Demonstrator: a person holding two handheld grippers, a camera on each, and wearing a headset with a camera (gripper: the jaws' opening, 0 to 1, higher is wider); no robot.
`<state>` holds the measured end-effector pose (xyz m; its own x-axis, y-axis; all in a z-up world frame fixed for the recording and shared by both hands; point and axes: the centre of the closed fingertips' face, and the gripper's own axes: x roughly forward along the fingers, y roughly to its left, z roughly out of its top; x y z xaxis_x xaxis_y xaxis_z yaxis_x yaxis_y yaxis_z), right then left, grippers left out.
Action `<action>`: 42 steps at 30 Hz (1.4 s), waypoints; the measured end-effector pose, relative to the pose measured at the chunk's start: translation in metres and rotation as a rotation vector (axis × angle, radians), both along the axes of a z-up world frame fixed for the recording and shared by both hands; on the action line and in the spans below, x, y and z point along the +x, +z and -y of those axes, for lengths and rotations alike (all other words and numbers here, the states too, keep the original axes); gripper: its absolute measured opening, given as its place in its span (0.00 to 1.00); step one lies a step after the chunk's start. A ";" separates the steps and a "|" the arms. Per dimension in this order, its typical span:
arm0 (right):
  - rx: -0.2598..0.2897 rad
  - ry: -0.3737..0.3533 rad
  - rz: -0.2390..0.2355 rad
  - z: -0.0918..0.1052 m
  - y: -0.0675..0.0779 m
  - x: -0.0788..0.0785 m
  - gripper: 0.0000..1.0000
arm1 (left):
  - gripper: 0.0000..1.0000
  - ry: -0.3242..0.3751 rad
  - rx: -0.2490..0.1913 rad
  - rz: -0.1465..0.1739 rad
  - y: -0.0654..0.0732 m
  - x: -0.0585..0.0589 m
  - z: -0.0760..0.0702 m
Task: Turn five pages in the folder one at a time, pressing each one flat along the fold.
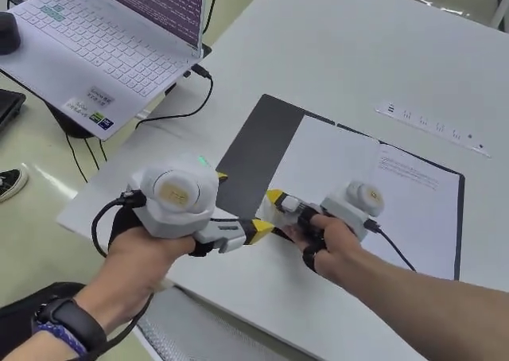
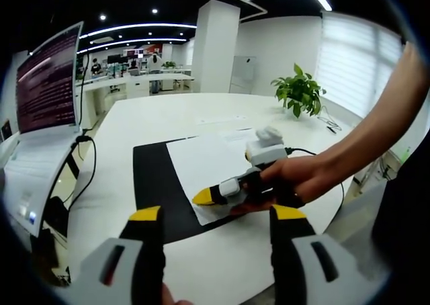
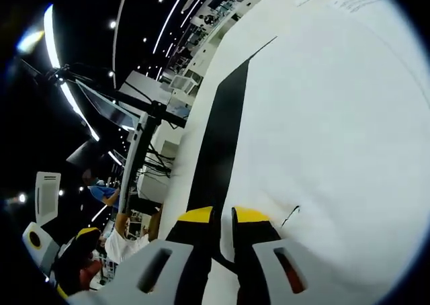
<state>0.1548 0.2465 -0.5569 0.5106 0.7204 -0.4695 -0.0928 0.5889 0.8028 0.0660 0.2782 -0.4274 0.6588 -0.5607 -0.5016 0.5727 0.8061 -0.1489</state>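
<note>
Step looks like grabbing a page: right gripper pinched on its corner, folder by the worktop's front edge; left gripper hangs wide open. Next: lift, swing it across the fold.

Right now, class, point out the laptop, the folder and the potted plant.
laptop (image 1: 103, 43), head view, on its keyboard.
folder (image 1: 253, 158), head view, on its black inside cover.
potted plant (image 2: 300, 93), left gripper view, on its leaves.

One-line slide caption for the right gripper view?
Right gripper closed on the white page at its near edge, beside the black folder cover.
</note>
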 end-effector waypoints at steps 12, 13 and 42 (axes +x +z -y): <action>0.071 0.045 0.013 -0.002 0.018 -0.003 0.29 | 0.59 0.009 0.014 -0.047 -0.016 0.004 -0.010; 0.071 0.045 0.017 0.000 0.019 -0.003 0.29 | 0.58 0.010 0.014 -0.049 -0.017 0.005 -0.010; -0.182 0.160 0.263 0.146 0.043 -0.017 0.20 | 0.06 -0.006 0.082 -0.152 -0.074 0.044 0.029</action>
